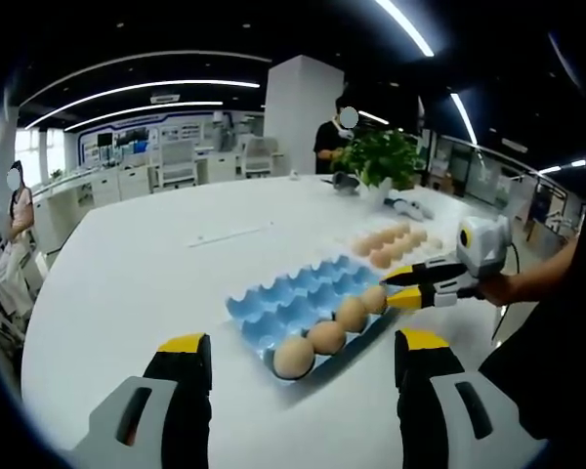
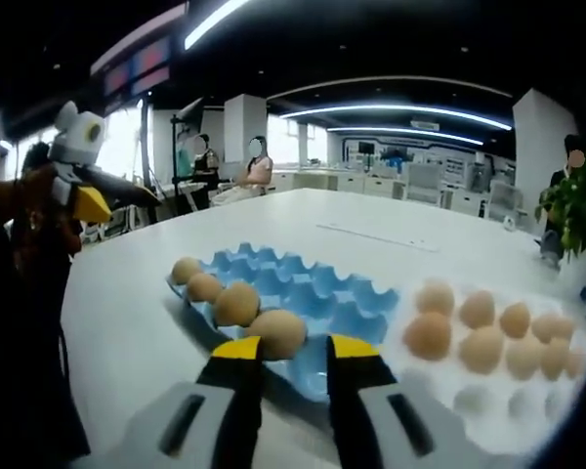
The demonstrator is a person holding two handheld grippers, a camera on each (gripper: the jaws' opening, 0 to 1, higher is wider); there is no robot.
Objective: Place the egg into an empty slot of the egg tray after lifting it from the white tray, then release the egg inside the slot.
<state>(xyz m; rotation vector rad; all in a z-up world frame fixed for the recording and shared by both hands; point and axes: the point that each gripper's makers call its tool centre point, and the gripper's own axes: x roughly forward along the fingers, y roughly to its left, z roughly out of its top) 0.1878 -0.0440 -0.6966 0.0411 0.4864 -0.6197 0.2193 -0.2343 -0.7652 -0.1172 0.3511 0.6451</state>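
Four tan eggs (image 2: 236,304) sit in one edge row of the blue moulded egg tray (image 2: 303,293) near the white desk (image 1: 146,274) edge, beside the white tray (image 2: 488,391) with more eggs (image 2: 481,347), leaving many slots free. Right tool (image 2: 293,354) spread, empty, just beside the nearest placed egg (image 2: 277,332), seemingly just released. Left tool (image 1: 303,357) spread wide, holding nothing.

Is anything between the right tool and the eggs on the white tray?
Nothing visible blocks it. The right tool sits over the blue egg tray's near edge, beside the last placed egg, with its jaws apart. The loose eggs lie on the white tray to its right, across open tray and table.
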